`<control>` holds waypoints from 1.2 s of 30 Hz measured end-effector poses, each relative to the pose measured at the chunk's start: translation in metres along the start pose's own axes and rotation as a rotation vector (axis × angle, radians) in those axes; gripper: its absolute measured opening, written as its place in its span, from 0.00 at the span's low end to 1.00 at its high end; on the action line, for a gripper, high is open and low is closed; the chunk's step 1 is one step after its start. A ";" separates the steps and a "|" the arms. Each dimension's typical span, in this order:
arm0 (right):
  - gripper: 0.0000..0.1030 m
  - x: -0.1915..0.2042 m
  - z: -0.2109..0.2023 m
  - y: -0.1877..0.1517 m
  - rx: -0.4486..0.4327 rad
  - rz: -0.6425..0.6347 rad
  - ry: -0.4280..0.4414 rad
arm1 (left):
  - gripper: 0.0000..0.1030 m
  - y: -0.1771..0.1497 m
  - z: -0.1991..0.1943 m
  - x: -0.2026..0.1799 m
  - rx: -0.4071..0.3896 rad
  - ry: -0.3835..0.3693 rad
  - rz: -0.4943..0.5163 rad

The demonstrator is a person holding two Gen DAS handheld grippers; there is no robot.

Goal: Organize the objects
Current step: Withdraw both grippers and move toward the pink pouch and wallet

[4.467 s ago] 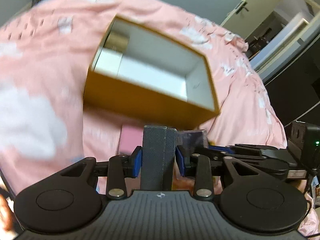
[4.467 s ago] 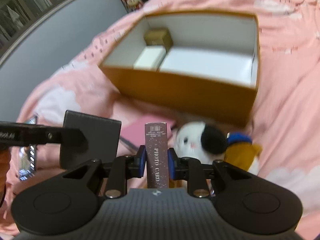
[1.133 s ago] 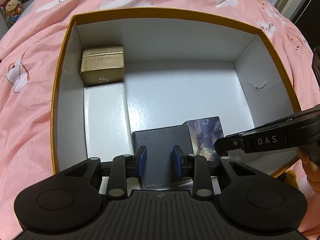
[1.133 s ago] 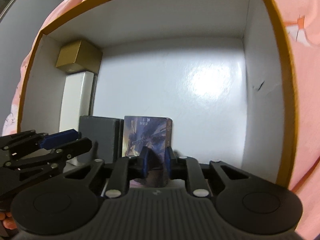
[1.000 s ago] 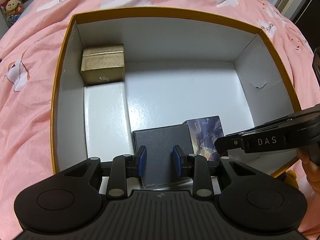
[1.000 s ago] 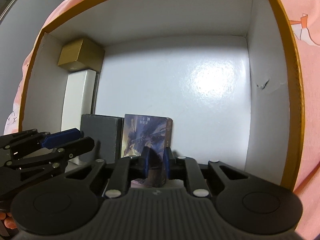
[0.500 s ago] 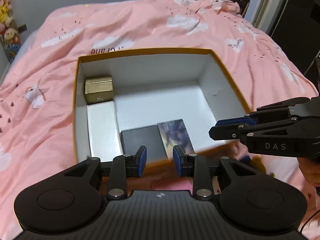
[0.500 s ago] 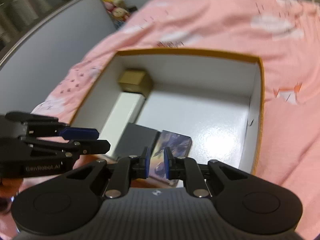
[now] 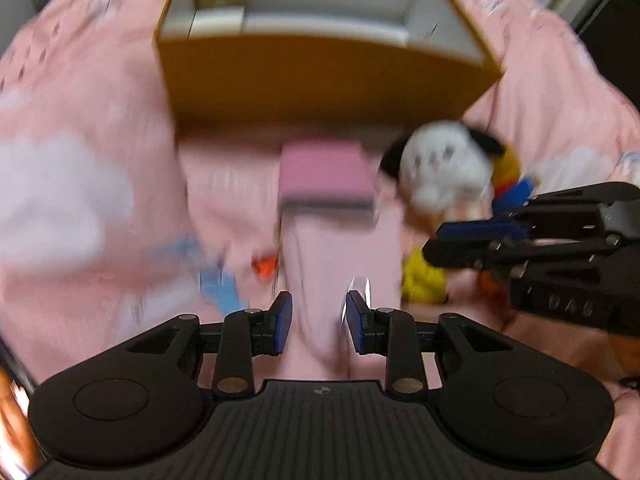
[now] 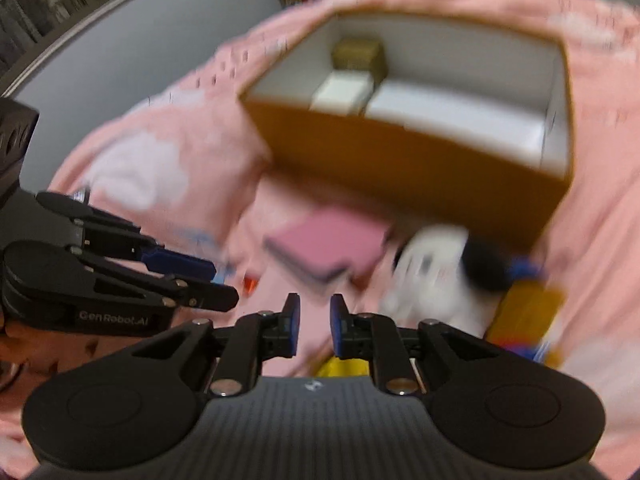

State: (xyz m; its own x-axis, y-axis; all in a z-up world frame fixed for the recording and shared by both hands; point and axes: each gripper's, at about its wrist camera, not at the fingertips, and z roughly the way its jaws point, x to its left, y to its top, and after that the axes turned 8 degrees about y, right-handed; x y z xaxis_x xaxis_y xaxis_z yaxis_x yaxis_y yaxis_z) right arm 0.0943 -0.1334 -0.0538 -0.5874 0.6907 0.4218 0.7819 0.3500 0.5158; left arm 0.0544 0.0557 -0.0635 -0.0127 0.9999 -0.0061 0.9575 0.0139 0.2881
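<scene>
Two grippers are held empty over the pink bedspread (image 9: 120,264): the left gripper (image 9: 319,317) and the right gripper (image 10: 313,326), jaws of each parted, the right's having just widened. Beyond, a pink book (image 9: 326,174) and plush toy (image 9: 444,166) are laid before the orange box (image 10: 404,160), by which a gold box (image 10: 358,54) and white box (image 10: 342,94) are contained.

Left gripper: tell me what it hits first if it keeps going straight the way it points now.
Most likely the pink bedcover: nothing sits between the open fingers of the left gripper. The pink box lies further up that line, before the yellow storage box, but blur leaves depth unclear.
</scene>
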 end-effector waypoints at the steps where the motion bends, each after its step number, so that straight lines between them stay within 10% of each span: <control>1: 0.18 0.000 0.002 -0.006 0.015 0.020 0.005 | 0.33 -0.006 0.004 0.000 0.018 0.014 -0.004; 19: 0.60 0.005 0.066 -0.038 0.296 0.090 0.096 | 0.34 -0.042 0.000 0.003 -0.017 0.099 -0.045; 36: 0.42 0.007 0.016 -0.021 0.067 0.110 0.095 | 0.39 -0.044 -0.030 0.003 -0.137 0.080 -0.043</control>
State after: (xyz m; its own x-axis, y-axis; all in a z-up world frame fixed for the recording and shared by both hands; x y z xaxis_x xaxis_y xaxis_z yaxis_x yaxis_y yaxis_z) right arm 0.0775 -0.1262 -0.0732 -0.5120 0.6655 0.5431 0.8530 0.3193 0.4128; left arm 0.0036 0.0585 -0.0473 -0.0806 0.9953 0.0535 0.9076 0.0511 0.4168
